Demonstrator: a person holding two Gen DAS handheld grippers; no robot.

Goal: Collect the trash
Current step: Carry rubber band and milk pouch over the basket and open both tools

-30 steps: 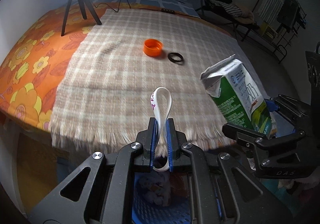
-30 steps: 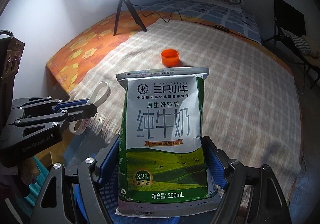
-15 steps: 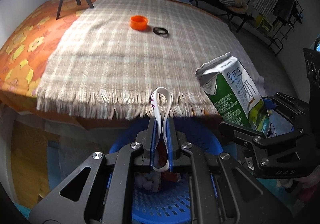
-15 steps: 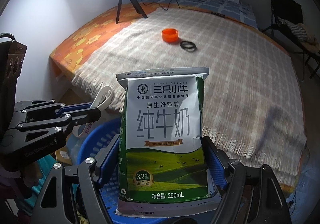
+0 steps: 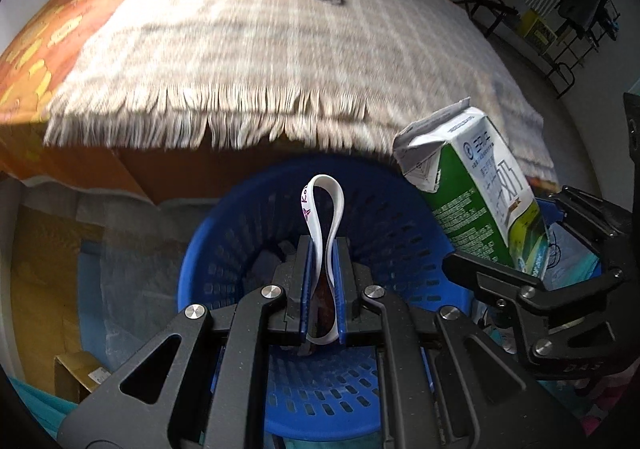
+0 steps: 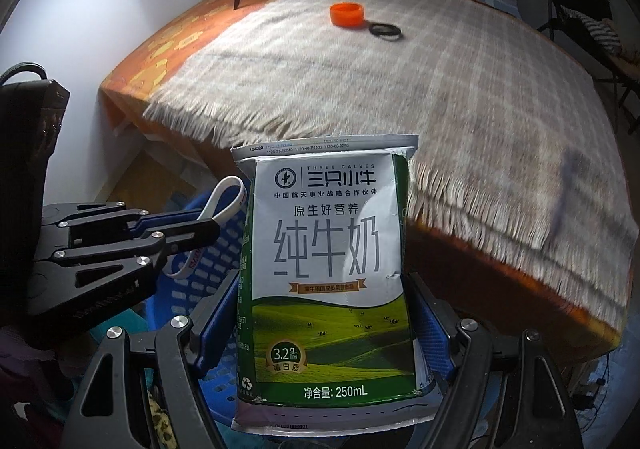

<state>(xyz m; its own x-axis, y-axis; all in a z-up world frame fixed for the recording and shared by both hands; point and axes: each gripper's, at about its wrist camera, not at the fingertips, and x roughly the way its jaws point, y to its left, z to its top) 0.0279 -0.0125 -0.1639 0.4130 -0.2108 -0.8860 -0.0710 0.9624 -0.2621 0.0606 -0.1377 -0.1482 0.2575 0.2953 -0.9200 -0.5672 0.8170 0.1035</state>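
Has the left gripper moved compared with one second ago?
Yes. The left gripper with its white band has pulled back off the plaid blanket and is now above the blue basket.

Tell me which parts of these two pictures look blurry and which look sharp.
Left wrist view: the blanket fringe smears with motion, the white band stays crisp. Right wrist view: the milk carton prints sharp, the blanket behind streaks.

Milk carton (image 6: 326, 281) hides most of the basket (image 6: 224, 249).

Blue basket (image 5: 280, 401) mouth lies open — blanket fringe (image 5: 224, 129) borders behind.
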